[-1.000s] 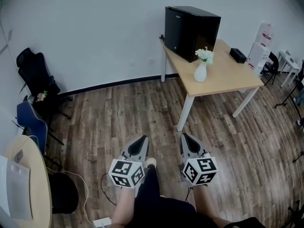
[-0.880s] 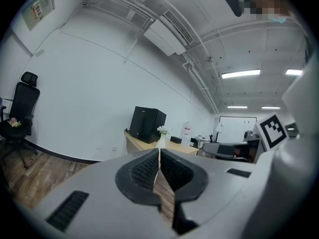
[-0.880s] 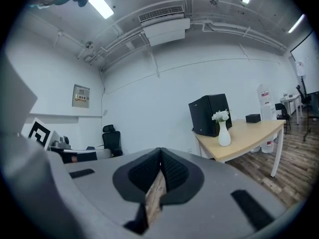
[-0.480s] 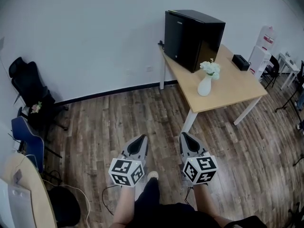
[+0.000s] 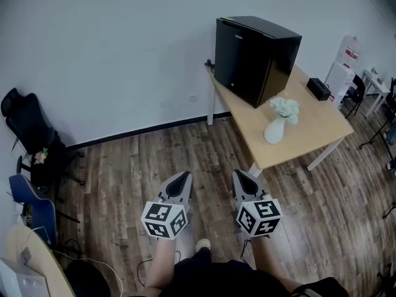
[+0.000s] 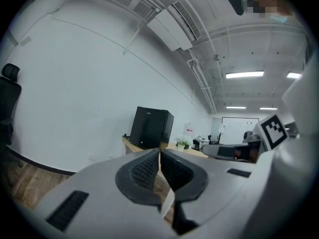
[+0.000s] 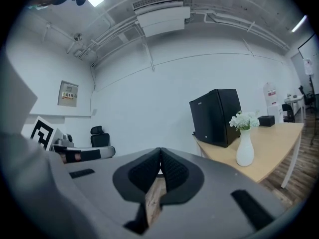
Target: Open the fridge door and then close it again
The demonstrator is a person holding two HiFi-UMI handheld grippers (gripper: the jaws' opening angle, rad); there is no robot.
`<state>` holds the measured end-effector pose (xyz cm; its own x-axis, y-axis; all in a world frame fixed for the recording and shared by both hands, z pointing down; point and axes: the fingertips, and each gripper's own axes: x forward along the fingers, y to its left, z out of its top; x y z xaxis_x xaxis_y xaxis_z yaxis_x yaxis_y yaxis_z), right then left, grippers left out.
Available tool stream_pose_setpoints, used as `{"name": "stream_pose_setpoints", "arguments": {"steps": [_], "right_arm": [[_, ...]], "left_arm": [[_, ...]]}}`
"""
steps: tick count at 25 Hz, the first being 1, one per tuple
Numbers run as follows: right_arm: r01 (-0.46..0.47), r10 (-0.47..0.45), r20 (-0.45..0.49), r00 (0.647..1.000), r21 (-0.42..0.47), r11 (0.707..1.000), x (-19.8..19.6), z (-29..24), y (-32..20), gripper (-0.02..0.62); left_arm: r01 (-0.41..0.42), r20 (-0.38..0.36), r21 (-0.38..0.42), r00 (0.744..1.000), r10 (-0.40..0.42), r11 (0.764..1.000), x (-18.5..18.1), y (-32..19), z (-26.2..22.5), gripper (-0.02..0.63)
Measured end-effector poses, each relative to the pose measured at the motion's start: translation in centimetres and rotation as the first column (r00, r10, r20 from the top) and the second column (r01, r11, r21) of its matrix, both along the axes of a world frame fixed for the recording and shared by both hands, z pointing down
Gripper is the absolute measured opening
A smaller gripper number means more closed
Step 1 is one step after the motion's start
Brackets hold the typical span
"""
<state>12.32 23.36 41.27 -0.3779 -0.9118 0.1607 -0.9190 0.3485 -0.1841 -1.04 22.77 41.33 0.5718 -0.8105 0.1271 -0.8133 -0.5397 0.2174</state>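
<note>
fridge (image 5: 257, 57) on table (image 5: 307, 111), well beyond closed fingers (image 5: 180, 186)

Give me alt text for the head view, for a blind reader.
A closed black mini fridge stands on a light wooden table against a white wall, next to a white vase of white flowers. In the foreground a person holds the left gripper and right gripper, both shut and empty, above dark wooden plank floor.

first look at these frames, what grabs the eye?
The black mini fridge, door shut, stands on the far end of the wooden table against the white wall, with a white vase of flowers nearer on the tabletop. Low in the head view, the left gripper and right gripper hang side by side above the wood floor, both shut and empty.
</note>
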Motion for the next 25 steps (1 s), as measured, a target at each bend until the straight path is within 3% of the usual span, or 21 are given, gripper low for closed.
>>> {"name": "stream_pose_setpoints", "arguments": {"steps": [9,25], "right_arm": [[-0.023,0.023,0.002,1.000,-0.005,1.000,-0.9,0.8,-6.5,-0.009],[-0.022,0.021,-0.019,1.000,-0.052,0.998,-1.3,2.8,-10.6,-0.009]], "left_arm": [[-0.027,0.006,-0.002,1.000,0.027,1.000,-0.8,-6.3,0.7,0.011],[-0.013,0.002,-0.011,1.000,0.013,1.000,-2.0,-9.8,1.7,0.011]]}}
